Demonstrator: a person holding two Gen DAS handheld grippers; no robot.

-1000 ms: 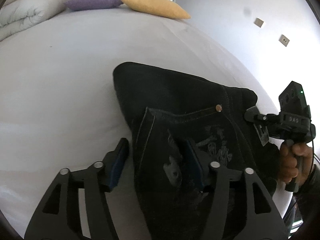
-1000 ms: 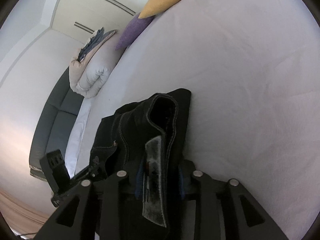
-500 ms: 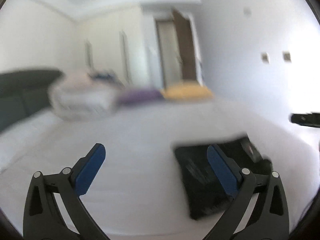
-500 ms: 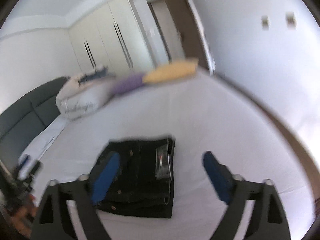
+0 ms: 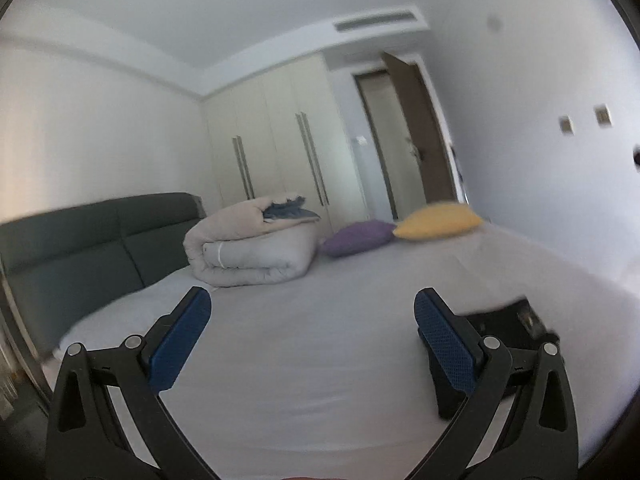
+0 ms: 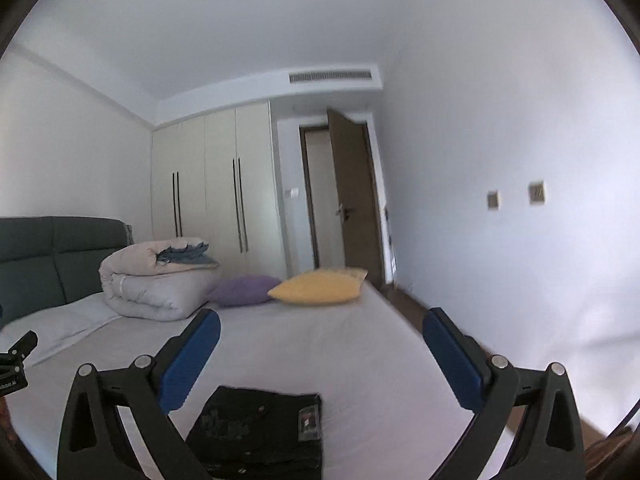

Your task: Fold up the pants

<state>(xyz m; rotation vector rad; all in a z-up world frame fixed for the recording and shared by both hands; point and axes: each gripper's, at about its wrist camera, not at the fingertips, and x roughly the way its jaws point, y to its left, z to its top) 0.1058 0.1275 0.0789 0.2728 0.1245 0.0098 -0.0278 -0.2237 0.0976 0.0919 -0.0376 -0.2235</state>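
right gripper (image 6: 320, 360): jaws spread wide, blue pads empty, raised above the bed and looking level across the room
black denim pants, folded into a compact rectangle (image 6: 260, 432): lie flat on the white bed sheet (image 6: 320, 332), directly below and between the right gripper's fingers, slightly toward its left finger; pale waistband label faces up at the bundle's right side
left gripper (image 5: 312, 336): jaws released, nothing between the blue pads; pants (image 5: 500, 320) show only as a dark patch behind its right finger, so they lie off to its right
nearer hand: right, judged from the bundle sitting under its jaws
long axis of bundle: cannot tell for sure; looks near square, edges roughly parallel to the near bed edge
task state (judgement): folding appears finished, both tools clear of the cloth
mid bed: yellow cushion (image 6: 316, 288) and purple cushion (image 6: 244, 290) touching, well apart from the pants
far: rolled beige duvet (image 6: 156, 280) against dark green headboard (image 6: 52, 256)
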